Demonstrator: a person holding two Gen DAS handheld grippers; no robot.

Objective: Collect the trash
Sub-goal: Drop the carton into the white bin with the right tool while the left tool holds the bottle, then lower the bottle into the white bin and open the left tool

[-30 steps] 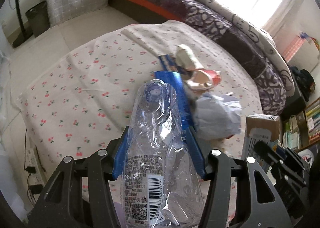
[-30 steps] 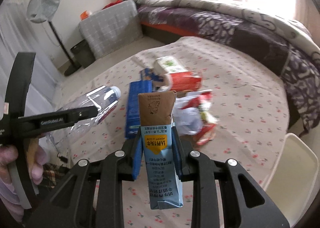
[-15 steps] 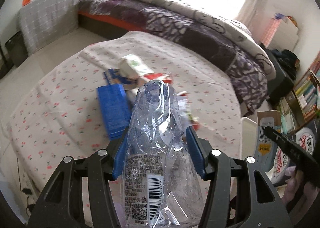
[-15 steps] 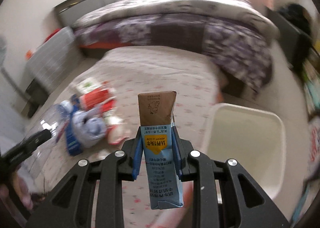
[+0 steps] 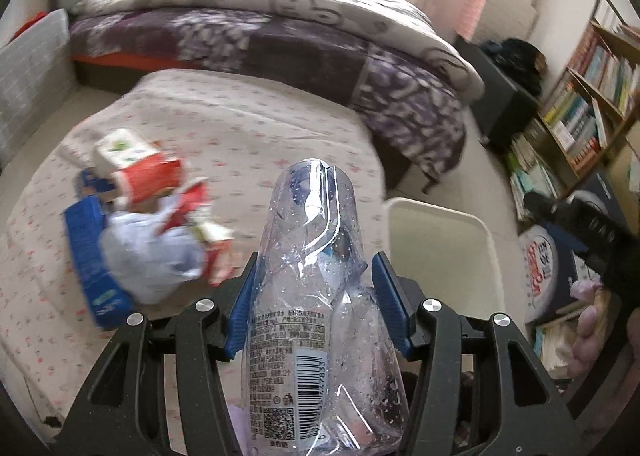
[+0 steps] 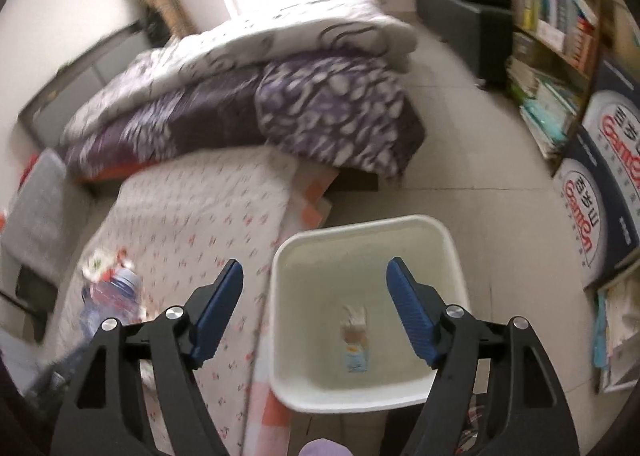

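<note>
Left tongs [image 5: 314, 306]: blue pads pressed on either side of a crushed clear plastic bottle [image 5: 316, 296], barcode label toward the camera, neck pointing away.

Right tongs [image 6: 314, 310]: jaws wide apart, having just been opening; nothing between them. Positioned above a white bin [image 6: 452, 252].

Milk carton [image 6: 355, 340]: blue and brown, blurred, inside the white bin below the open right tongs; whether it rests on the bottom cannot be told.

White bin: stands on the tiled floor, just beside the table [image 5: 248, 144], which is draped in a cherry-print cloth.

Remaining trash on the table, left part, clustered: red-and-white carton [image 5: 140, 168], flat blue box [image 5: 90, 268], crumpled pale plastic bag [image 5: 148, 256], red wrapper scraps [image 5: 200, 212].

Background: bed with purple quilt [image 5: 312, 48]; bookshelf [image 5: 580, 108].
</note>
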